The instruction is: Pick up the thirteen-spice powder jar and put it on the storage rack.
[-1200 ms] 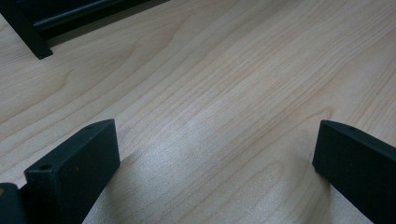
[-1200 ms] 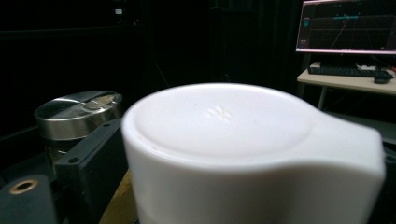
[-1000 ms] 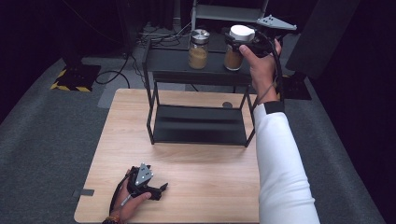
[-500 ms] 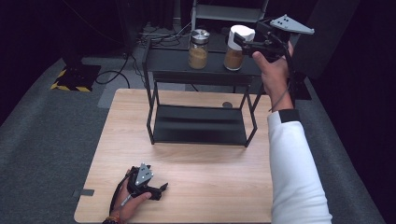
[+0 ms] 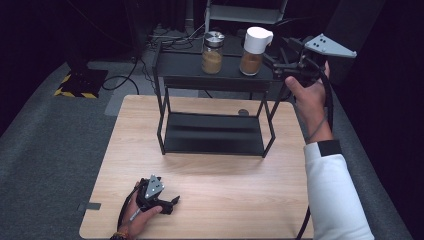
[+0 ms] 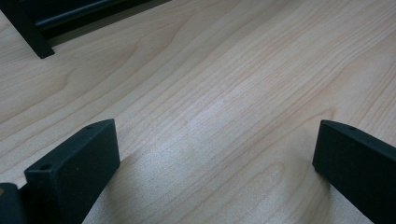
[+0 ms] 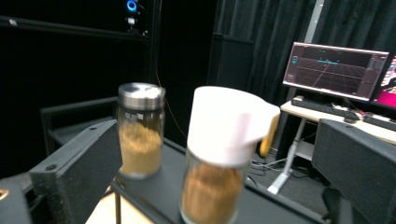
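The right tool (image 5: pixel 274 63) hangs just right of the white-capped glass jar of brown powder (image 5: pixel 254 51), its jaws having just been opening, now wide and seemingly clear of the glass. That jar stands on the black metal shelf rack (image 5: pixel 185 65), beside a steel-lidded glass jar (image 5: pixel 213 52). The left tool (image 5: pixel 172 202) rests wide and empty on the pale wooden table (image 5: pixel 225 190)

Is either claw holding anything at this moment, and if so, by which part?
Nothing is held. The right claw has just opened, apart from the white-capped glass jar on the black shelf. The left claw is open over bare wooden table.
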The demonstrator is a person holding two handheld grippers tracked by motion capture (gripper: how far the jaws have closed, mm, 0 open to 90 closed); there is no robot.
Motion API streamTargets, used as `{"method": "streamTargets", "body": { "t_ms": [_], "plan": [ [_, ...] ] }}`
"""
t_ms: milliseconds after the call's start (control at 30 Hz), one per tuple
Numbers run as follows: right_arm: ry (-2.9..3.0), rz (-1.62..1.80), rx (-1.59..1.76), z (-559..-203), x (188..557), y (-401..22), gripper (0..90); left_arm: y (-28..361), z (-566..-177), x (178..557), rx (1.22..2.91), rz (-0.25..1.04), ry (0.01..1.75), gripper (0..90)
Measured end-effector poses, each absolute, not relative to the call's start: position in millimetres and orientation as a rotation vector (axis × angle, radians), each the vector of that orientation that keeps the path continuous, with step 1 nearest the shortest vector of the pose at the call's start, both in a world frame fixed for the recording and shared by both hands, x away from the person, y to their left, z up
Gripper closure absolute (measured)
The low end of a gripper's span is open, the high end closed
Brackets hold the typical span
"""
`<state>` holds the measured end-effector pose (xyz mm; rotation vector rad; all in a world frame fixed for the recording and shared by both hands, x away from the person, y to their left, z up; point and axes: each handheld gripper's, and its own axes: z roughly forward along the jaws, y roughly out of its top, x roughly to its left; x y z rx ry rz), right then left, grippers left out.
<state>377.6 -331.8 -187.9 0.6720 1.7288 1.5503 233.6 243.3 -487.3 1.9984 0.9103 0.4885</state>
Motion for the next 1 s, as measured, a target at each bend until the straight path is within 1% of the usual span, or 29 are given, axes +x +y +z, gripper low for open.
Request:
{"method": "streamTargets", "body": {
  "t_ms": [200,333,467,567,600,1000],
  "plan": [
    [1.721,1.535,0.637,-208.3,356.3,-344.7,1.4,243.2,-487.3,233.5,1.999,0.490,0.911,0.4],
    [1.739,1.525,0.640,-215.5,351.3,-350.2,1.4,243.1,-487.3,233.5,1.998,0.490,0.912,0.4],
    [1.750,1.503,0.648,-232.0,342.7,-356.4,1.4,243.2,-487.2,233.5,1.999,0.490,0.912,0.4],
    [1.761,1.499,0.645,-238.1,339.9,-357.1,1.4,243.1,-487.3,233.5,1.998,0.490,0.912,0.4],
    [1.778,1.471,0.633,-246.0,335.8,-355.2,1.4,243.1,-487.3,233.4,1.998,0.490,0.912,0.5],
    [1.903,1.410,0.651,-283.5,327.0,-354.7,1.4,243.1,-487.4,233.4,1.998,0.490,0.912,0.4]
  ]
}}
